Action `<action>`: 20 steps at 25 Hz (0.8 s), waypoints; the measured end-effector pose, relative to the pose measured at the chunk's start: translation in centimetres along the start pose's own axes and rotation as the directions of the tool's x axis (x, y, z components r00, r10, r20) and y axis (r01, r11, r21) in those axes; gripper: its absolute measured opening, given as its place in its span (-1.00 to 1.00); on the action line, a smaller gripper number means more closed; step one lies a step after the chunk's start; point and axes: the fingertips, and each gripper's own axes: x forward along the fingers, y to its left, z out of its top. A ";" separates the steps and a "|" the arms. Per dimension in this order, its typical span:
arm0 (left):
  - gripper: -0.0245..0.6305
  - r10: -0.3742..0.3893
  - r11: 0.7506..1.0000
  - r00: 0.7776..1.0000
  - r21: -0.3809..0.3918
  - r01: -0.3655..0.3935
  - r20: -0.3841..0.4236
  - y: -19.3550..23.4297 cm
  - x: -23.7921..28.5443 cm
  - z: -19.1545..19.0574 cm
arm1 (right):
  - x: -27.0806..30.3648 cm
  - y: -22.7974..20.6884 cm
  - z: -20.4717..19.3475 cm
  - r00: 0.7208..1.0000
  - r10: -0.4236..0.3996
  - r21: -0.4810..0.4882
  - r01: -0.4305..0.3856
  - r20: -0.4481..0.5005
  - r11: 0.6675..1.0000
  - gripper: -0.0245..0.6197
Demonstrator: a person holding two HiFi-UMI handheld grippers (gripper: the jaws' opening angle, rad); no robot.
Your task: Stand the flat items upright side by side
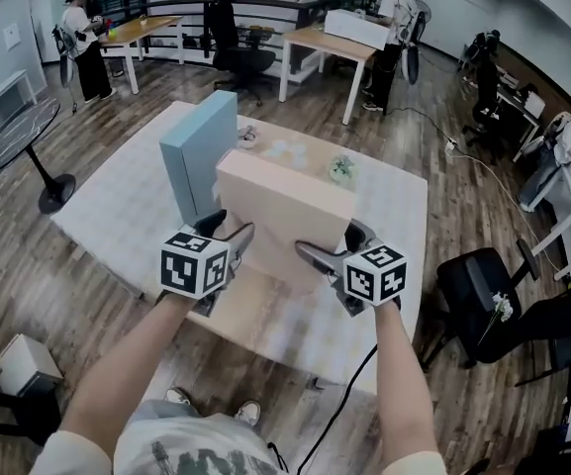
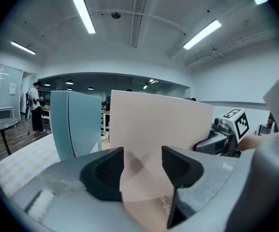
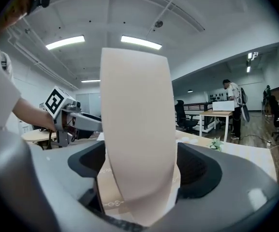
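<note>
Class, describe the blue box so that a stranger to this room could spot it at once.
Find the cloth-covered table mid-floor. Two flat boxes are upright on it. The blue box is the left one, farther from the camera; its neighbour is the beige box.

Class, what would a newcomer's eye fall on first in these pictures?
A tall beige box stands upright on the table, the left gripper clamped on one end, the right gripper open around the other. Just left of it and further back, a blue box also stands upright.
</note>
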 end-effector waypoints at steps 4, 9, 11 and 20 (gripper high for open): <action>-0.15 -0.003 1.000 1.000 0.000 0.003 -0.005 -0.6 0.0 -0.7 | 1.2 0.1 -0.1 0.999 0.052 0.001 -0.052 -0.005 0.999 0.50; -0.15 0.005 1.000 1.000 0.006 -0.005 -0.013 -0.1 -0.6 -1.1 | 1.6 0.0 0.2 0.998 0.059 -0.002 -0.059 0.026 0.998 0.39; -0.15 0.011 1.000 1.000 0.003 -0.010 -0.017 0.3 -0.9 -1.4 | 1.6 0.2 0.1 0.999 0.043 -0.021 -0.042 0.030 0.999 0.34; -0.15 0.013 1.000 1.000 -0.002 -0.013 -0.025 1.3 -1.7 -2.0 | 1.4 0.5 0.2 0.993 -0.096 -0.057 0.100 0.075 0.993 0.19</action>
